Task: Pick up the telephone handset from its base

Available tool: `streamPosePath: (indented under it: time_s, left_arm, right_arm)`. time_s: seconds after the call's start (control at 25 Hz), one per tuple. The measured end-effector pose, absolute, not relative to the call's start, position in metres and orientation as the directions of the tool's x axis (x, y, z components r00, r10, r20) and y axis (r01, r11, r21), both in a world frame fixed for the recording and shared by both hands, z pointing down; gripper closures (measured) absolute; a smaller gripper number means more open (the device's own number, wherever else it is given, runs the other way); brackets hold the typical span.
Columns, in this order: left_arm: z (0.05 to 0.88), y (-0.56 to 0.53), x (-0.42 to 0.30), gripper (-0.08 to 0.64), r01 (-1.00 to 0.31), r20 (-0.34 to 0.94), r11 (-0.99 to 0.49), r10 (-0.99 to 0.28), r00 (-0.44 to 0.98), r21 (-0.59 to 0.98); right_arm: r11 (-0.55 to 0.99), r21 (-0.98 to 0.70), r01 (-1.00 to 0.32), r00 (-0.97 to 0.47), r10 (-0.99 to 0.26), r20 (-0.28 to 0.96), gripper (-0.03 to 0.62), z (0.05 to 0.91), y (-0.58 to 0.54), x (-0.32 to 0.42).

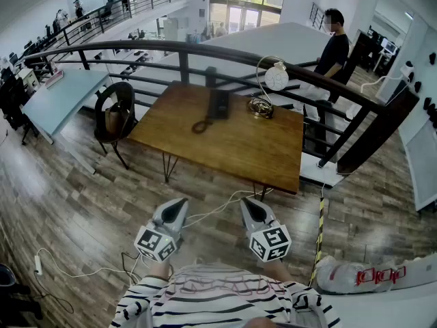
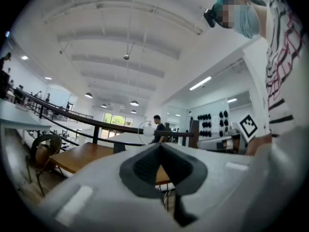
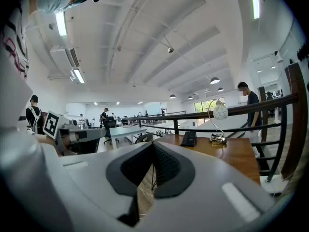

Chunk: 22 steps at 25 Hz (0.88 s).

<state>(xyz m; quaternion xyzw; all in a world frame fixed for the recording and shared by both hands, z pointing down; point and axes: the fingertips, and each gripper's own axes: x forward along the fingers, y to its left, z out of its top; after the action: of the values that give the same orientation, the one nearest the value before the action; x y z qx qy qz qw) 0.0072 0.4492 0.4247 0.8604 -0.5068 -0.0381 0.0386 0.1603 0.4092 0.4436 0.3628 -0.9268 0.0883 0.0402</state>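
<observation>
The black telephone [image 1: 218, 103] lies on the far side of the wooden table [image 1: 232, 145], its handset resting on the base and its coiled cord [image 1: 201, 125] trailing toward me. In the right gripper view the telephone [image 3: 189, 138] is small and far off. My left gripper [image 1: 181, 202] and right gripper [image 1: 246, 202] are held side by side close to my body, well short of the table, both shut and empty. The left gripper [image 2: 159, 146] and right gripper [image 3: 153, 146] each show their jaws pressed together. The left gripper view does not show the phone.
A globe lamp [image 1: 276, 78] with a wire base stands right of the phone. A round chair [image 1: 115, 118] sits at the table's left end. A curved railing [image 1: 205, 50] runs behind, where a person [image 1: 333, 46] stands. Cables [image 1: 89, 272] and a white bag [image 1: 369, 275] lie on the floor.
</observation>
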Motion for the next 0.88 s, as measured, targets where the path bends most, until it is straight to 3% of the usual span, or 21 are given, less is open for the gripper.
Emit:
streamPosePath:
  time_s: [0.6,0.68,0.76,0.88]
  left_arm:
    - [0.442,0.451,0.029,0.555,-0.896,-0.014,-0.431,-0.902,0.432,0.109]
    - [0.445,0.444,0.028,0.554,-0.893,-0.003,-0.435,-0.899,0.438,0.112]
    - [0.449,0.434,0.025,0.435,-0.889,0.005,-0.443,-0.895,0.447,0.119]
    - [0.456,0.415,0.015,0.419,-0.885,0.010,-0.448,-0.892,0.453,0.129]
  right_arm:
    - [0.742,-0.169,-0.649,-0.760,-0.643,0.097,0.591,0.453,0.408,0.184]
    - [0.736,-0.170,-0.656,-0.754,-0.649,0.100,0.549,0.455,0.402,0.182]
    - [0.731,-0.172,-0.660,-0.750,-0.653,0.104,0.524,0.458,0.393,0.178]
    - [0.730,-0.174,-0.661,-0.750,-0.653,0.106,0.476,0.462,0.375,0.167]
